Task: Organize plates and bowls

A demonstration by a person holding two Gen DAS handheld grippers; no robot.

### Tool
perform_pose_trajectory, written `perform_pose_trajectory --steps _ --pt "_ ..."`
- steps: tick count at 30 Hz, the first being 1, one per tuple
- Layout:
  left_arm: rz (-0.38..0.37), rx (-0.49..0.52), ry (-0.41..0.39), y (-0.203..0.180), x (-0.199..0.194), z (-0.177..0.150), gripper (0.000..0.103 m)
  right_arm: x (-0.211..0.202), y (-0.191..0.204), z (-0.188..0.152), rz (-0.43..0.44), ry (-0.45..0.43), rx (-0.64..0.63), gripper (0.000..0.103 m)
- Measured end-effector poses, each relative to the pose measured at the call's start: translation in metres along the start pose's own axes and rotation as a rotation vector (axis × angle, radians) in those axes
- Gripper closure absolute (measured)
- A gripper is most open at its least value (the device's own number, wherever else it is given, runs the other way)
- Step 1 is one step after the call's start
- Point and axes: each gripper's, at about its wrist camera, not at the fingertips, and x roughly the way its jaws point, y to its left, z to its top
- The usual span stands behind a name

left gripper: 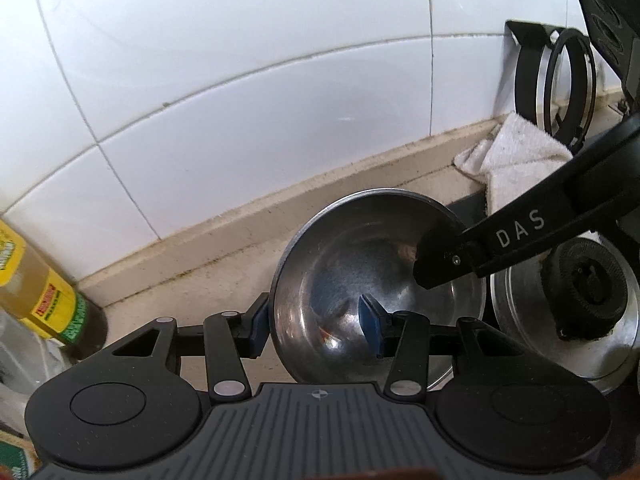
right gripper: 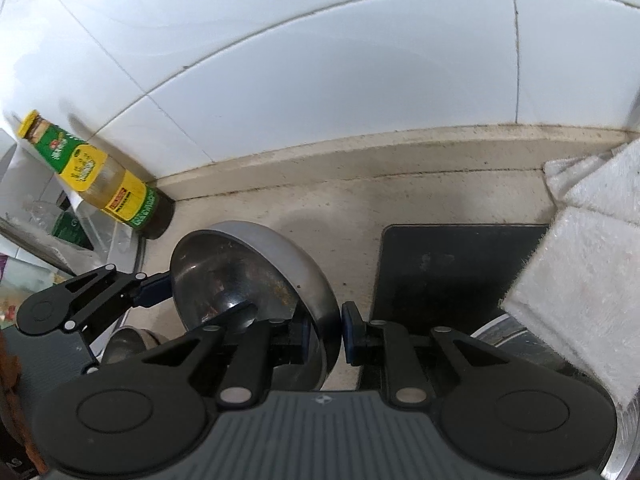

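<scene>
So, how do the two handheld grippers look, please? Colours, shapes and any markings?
Both look alike. The left gripper has a ribbed dark grey body, two round black discs, black linkage arms with silver rivets, and blue pads on its fingers. The right gripper is the same; the left wrist view shows white letters "DAS" on its black finger.

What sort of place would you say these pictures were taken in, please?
Most likely a home kitchen counter: a white tiled wall behind a beige worktop, a gas burner set into a black hob, a yellow-labelled condiment bottle, and a steel bowl being handled.
</scene>
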Motion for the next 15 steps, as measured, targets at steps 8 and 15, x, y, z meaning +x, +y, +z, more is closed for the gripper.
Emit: perform_pose_trajectory --steps 8,15 --pt "0.03 -0.021 -0.041 0.009 -0.034 -0.007 0.049 -0.019 0.026 -0.004 0.022 -0.025 -0.044 0.086" --pt "0.075 -0.068 -0.06 0.033 -0.073 -0.028 0.047 -0.032 0.067 -0.003 0.068 -0.023 -0.112 0.086"
